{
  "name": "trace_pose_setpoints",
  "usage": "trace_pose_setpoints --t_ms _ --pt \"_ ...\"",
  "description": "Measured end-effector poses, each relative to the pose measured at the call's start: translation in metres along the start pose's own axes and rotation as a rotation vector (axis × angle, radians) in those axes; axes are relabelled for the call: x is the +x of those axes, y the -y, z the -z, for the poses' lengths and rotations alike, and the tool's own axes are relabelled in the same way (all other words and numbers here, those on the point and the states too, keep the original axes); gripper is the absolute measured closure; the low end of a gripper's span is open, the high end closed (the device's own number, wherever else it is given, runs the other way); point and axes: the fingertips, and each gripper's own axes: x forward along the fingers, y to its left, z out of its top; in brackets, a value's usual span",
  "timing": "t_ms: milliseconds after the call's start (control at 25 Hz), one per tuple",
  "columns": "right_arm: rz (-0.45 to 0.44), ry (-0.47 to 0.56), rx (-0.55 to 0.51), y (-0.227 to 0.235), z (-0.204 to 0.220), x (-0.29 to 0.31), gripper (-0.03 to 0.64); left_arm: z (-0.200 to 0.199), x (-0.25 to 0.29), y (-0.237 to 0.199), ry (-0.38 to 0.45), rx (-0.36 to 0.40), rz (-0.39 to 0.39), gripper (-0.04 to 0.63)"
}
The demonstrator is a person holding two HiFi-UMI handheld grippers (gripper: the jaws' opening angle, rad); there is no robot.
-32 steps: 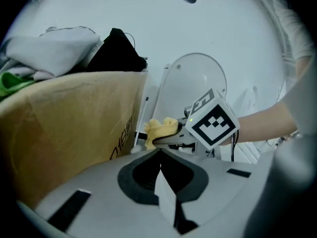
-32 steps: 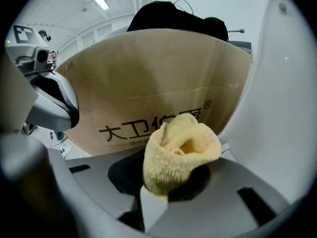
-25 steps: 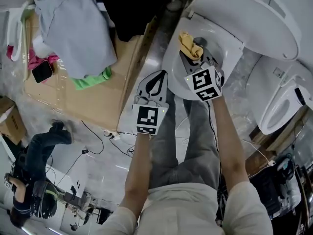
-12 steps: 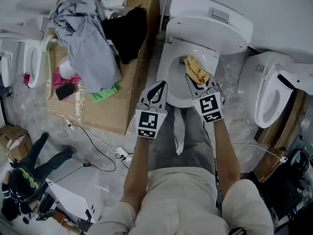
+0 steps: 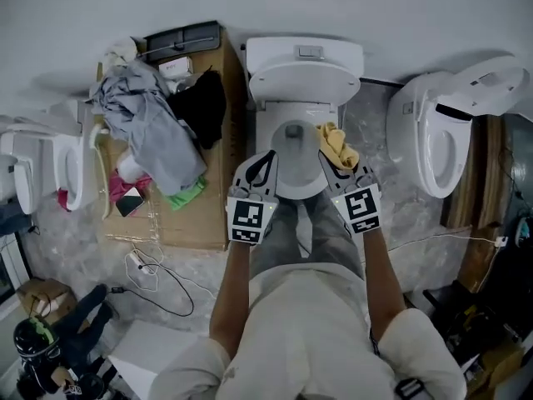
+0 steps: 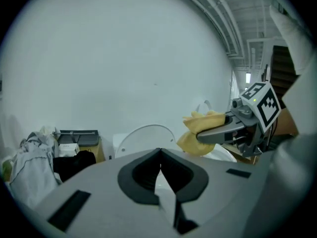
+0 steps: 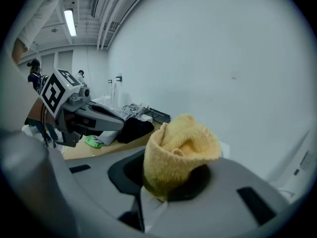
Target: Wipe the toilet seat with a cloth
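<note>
Furthest left in the head view, a white side toilet (image 5: pixel 52 167) stands on the marbled floor (image 5: pixel 58 240). Just beside it lies a flat cardboard sheet (image 5: pixel 179 223) carrying a heap of grey clothes (image 5: pixel 150 127), a black garment (image 5: pixel 202 107), a pink rag (image 5: pixel 125 186) and a green rag (image 5: pixel 188 195). Thin cables (image 5: pixel 162 277) trail over the floor below the sheet.

At the middle stands the toilet (image 5: pixel 306 52) against the wall, its lid (image 5: pixel 306 80) raised and the toilet seat (image 5: pixel 283 188) ringing the bowl. The person's two forearms reach toward it from below.

The left tongs (image 5: pixel 268 157) hover at the seat's near left edge. In the left gripper view, the left tongs (image 6: pixel 160 151) are pressed together tip to tip with nothing between them. They point toward the bare wall, with the lid (image 6: pixel 146 137) beyond.

The right tongs (image 5: pixel 333 161) are level with them at the seat's right side, clamped on a bunched yellow cloth (image 5: pixel 337 144). The right gripper view shows the cloth (image 7: pixel 181 150) bulging up out of the closed tips. In the head view the cloth lies over the right part of the seat; whether it touches the seat cannot be told.

Further right stands another white toilet (image 5: pixel 441 136) with its lid up.
</note>
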Motion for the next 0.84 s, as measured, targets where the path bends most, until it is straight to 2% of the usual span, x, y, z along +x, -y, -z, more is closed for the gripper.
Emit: trace_pose_setpoints --t_ms 280,680,840 --pt "0.066 0.04 0.04 0.005 -0.022 -0.046 0.532 -0.035 -0.01 0.02 0.023 0.051 0.041 0.581" --pt "0.048 0.117 0.078 0.01 -0.028 -0.081 0.532 -0.06 -0.022 0.051 0.02 0.123 -0.008 0.581" --pt "0.044 0.141 0.085 0.023 -0.021 -0.102 0.532 -0.066 -0.021 0.076 0.036 0.123 -0.037 0.581"
